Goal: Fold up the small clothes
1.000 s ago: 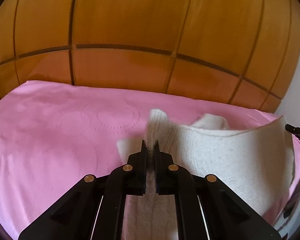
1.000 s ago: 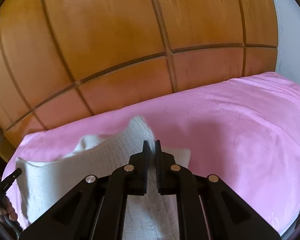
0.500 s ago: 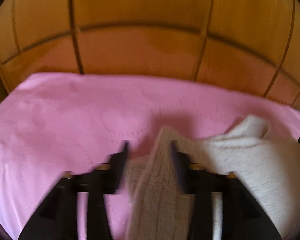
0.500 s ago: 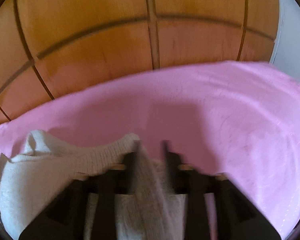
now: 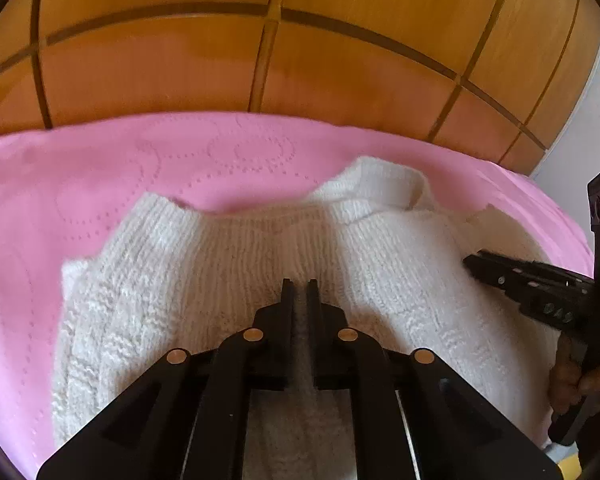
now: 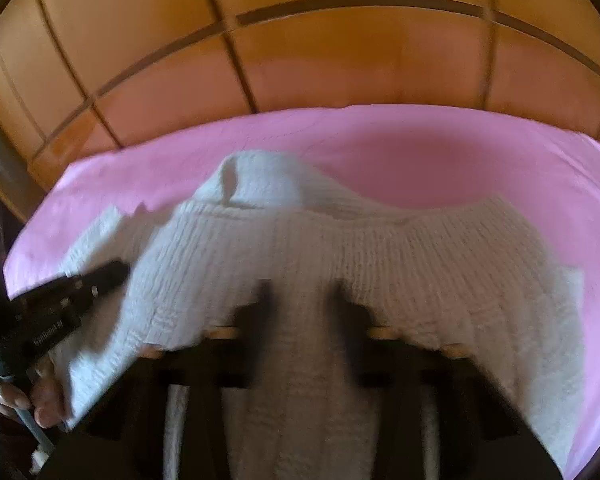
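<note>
The white knit sweater (image 5: 228,280) was lying on the pink bedspread (image 5: 60,200), up against the wooden headboard (image 5: 300,60). Its ribbed hem (image 6: 380,236) had been laid over toward the collar (image 5: 384,184), so I'd say the bottom-to-top fold was basically in place. That ribbed edge ran pretty straight across, which is probably why both corners were carried together.

The left gripper (image 5: 299,286) sat low over the knit with its fingers nearly pressed together, just a thin slot between them. I couldn't make out any fabric actually caught in that slot, so my guess was it had nothing in it and was only resting over the cloth.

The right gripper (image 6: 300,292) was blurry in its own view, but the fingers (image 6: 260,304) looked spread apart, with the sweater draped over and between them rather than pinched. In the left camera it showed from the side near the sweater's right edge, and there I couldn't read its opening.

The fold looked lumpy near the collar, which stuck up past the hem. My guess is the next step would be smoothing it or folding the sides in. Chunky knit like that tends to spring back, so it could easily slide open.
</note>
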The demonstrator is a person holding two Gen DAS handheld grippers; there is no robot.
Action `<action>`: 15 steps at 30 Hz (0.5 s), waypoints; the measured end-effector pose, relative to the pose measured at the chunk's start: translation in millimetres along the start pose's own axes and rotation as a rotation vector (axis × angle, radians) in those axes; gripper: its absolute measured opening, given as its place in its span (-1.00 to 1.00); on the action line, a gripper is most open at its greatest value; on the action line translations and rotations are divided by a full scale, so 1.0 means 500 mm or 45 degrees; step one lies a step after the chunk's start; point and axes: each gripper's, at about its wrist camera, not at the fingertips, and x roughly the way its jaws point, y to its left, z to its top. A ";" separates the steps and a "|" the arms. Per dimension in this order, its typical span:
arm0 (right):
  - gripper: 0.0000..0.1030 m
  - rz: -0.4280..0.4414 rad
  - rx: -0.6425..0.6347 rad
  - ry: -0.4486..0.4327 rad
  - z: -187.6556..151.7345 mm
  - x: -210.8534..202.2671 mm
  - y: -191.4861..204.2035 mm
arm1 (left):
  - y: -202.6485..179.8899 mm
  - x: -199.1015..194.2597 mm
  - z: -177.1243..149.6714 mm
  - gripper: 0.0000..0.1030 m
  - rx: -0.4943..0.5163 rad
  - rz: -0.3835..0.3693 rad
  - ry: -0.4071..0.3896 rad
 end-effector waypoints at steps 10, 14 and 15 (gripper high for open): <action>-0.91 -0.123 0.011 -0.045 0.030 0.021 -0.001 | -0.007 0.061 0.060 -0.94 0.016 0.152 -0.028; -0.85 -0.159 0.028 -0.041 0.014 0.050 -0.005 | -0.006 0.082 0.057 -0.86 0.012 0.187 0.015; -0.82 -0.155 0.030 -0.043 0.014 0.047 -0.005 | -0.004 0.075 0.061 -0.86 0.003 0.193 0.017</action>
